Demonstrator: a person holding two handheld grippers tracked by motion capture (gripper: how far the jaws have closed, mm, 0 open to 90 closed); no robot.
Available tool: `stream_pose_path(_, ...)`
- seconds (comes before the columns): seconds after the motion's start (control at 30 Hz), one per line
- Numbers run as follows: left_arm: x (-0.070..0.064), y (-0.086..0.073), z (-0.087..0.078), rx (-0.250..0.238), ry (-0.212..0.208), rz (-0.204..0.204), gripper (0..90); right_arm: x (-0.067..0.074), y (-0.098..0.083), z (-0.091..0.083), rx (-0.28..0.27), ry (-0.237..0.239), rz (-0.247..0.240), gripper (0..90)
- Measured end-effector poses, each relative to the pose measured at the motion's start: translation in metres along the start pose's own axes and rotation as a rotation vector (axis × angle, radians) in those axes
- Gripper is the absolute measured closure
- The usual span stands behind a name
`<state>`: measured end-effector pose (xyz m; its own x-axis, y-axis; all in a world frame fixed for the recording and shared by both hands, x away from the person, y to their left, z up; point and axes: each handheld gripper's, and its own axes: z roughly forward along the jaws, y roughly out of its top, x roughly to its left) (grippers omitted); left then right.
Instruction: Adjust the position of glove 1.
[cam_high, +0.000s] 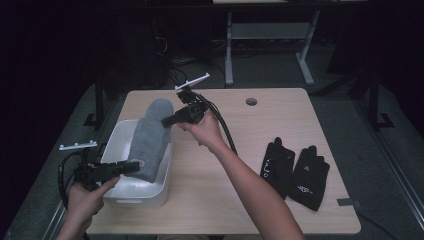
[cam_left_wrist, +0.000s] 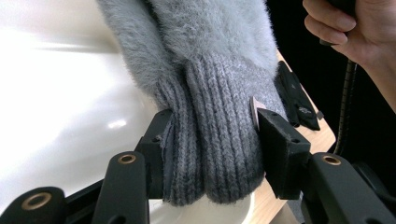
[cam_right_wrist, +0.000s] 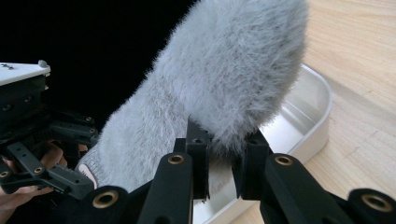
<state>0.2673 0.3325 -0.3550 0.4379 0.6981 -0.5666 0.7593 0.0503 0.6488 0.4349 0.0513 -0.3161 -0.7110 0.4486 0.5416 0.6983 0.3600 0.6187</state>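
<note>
A fuzzy grey mitten (cam_high: 150, 134) with a ribbed knit cuff hangs stretched over a white bin (cam_high: 134, 194), one gripper at each end. My left gripper (cam_high: 131, 167) is shut on the cuff, and in the left gripper view its pads press the ribbing from both sides (cam_left_wrist: 212, 140). At the far end my right gripper (cam_high: 167, 120) is shut on the fluffy tip. In the right gripper view its jaws (cam_right_wrist: 219, 154) pinch the fur of the mitten (cam_right_wrist: 224, 79). The left gripper (cam_right_wrist: 70, 179) shows at the cuff there.
A pair of black gloves (cam_high: 294, 170) lies on the wooden table (cam_high: 235, 200) at the right. The bin stands at the table's left edge, its rim (cam_right_wrist: 310, 116) just below the mitten. A cable hole (cam_high: 251, 101) is at the back.
</note>
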Motion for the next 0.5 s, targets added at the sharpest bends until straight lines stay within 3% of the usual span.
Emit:
stream_pose_path(0.3,0.010,-0.012,0.007,0.003,0.020,-0.035,49.9,-0.004,-0.001,0.019,0.033,-0.021,0.000,78.0)
stream_pose_path(0.5,0.017,-0.017,0.012,0.030,0.041,-0.037,49.7,-0.009,-0.004,0.033,0.060,-0.035,0.011,77.9)
